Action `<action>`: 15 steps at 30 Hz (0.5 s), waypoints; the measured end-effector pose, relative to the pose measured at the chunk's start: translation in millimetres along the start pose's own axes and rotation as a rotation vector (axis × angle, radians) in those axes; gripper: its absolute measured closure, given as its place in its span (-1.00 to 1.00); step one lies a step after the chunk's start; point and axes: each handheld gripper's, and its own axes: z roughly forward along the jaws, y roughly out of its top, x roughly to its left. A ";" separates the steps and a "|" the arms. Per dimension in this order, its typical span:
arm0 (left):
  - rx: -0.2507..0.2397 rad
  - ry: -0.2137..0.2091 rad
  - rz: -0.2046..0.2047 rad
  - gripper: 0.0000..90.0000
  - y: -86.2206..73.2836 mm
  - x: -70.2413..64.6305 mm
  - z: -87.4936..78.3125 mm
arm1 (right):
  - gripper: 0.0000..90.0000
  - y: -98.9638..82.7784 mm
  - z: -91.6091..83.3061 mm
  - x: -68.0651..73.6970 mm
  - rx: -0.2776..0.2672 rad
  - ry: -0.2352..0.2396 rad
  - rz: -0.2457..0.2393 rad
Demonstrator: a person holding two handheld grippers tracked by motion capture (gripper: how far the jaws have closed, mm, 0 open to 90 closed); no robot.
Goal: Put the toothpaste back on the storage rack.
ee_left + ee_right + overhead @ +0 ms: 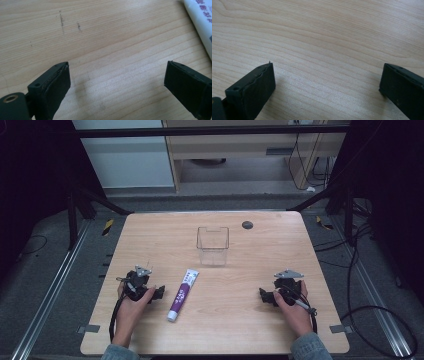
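A white and purple toothpaste tube [182, 294] lies flat on the wooden table [240, 330], its cap toward the near edge. A clear plastic cup-like container [213, 245] stands upright beyond it, near the table's middle. My left gripper [159, 293] rests on the table just left of the tube, held by a hand; its jaws stand wide apart over bare wood, and the tube [200, 22] edges into the left gripper view at top right. My right gripper [263, 297] rests at the right side, also open, with bare wood between its jaws.
A small dark round spot [247, 225] sits near the table's far edge. Black frame legs and cables surround the table on the floor. Wooden furniture stands beyond the far edge.
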 end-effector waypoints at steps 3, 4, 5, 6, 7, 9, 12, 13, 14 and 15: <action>0.011 -0.005 -0.005 -0.86 -1.3 0.1 -1.9 | -0.99 0.0 0.0 0.0 0.000 0.000 0.000; 0.024 -0.006 -0.002 -0.84 -0.8 -0.6 -5.8 | -0.99 0.2 0.3 -0.3 0.001 0.001 -0.004; 0.029 -0.001 -0.001 -0.84 0.5 -2.1 -9.2 | -0.99 0.3 0.4 -0.4 0.001 0.002 -0.004; 0.029 -0.001 -0.001 -0.81 0.5 -2.1 -9.2 | -0.99 0.3 0.4 -0.4 0.001 0.002 -0.004; 0.035 -0.001 0.006 -0.81 2.4 -3.5 -12.3 | -0.99 0.2 0.5 -0.6 0.000 0.001 -0.009; 0.048 -0.008 0.017 -0.78 7.1 -7.8 -18.6 | -0.99 0.3 0.4 -0.3 0.001 0.002 -0.003; 0.065 -0.021 0.031 -0.76 14.6 -14.2 -27.6 | -0.99 0.2 0.5 -0.6 0.000 0.001 -0.009; 0.072 -0.030 0.036 -0.75 17.7 -17.0 -30.5 | -0.99 0.2 0.5 -0.6 0.000 0.001 -0.008; 0.078 -0.030 0.043 -0.74 20.7 -19.5 -32.8 | -0.99 0.3 0.4 -0.3 0.001 0.002 -0.003; 0.076 -0.024 0.041 -0.74 22.2 -20.8 -34.0 | -0.99 0.3 0.4 -0.4 0.000 0.002 -0.004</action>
